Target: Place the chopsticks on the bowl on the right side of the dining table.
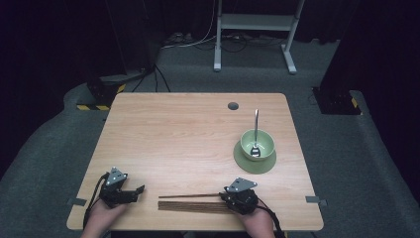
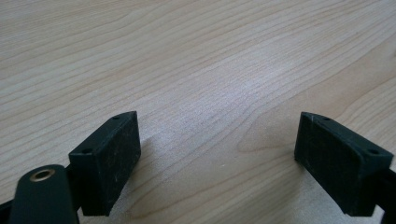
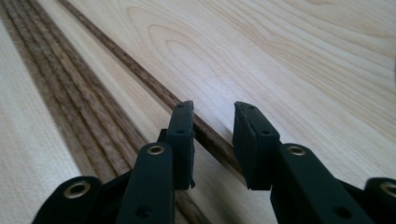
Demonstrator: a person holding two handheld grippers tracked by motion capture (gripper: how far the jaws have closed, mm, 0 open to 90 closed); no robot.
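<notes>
Two claws sit near the desk's (image 1: 198, 129) front edge in the high view: the left claw (image 1: 140, 189) over bare wood, the right claw (image 1: 223, 194) at the end of a single dark chopstick (image 1: 188, 196) lying just beyond a bundle of chopsticks (image 1: 190, 206). Wide open wood stretches ahead; a green bowl (image 1: 257, 144) with a spoon (image 1: 255, 130) stands on a saucer (image 1: 255, 161) far right.

From the left gripper view, the left claw (image 2: 217, 163) gapes wide, holding nothing.

From the right gripper view, the right claw (image 3: 213, 142) is narrowly parted, straddling the thin, brown, grainy chopstick (image 3: 140, 77), not yet clamped; the bundle (image 3: 70, 102) lies alongside.
</notes>
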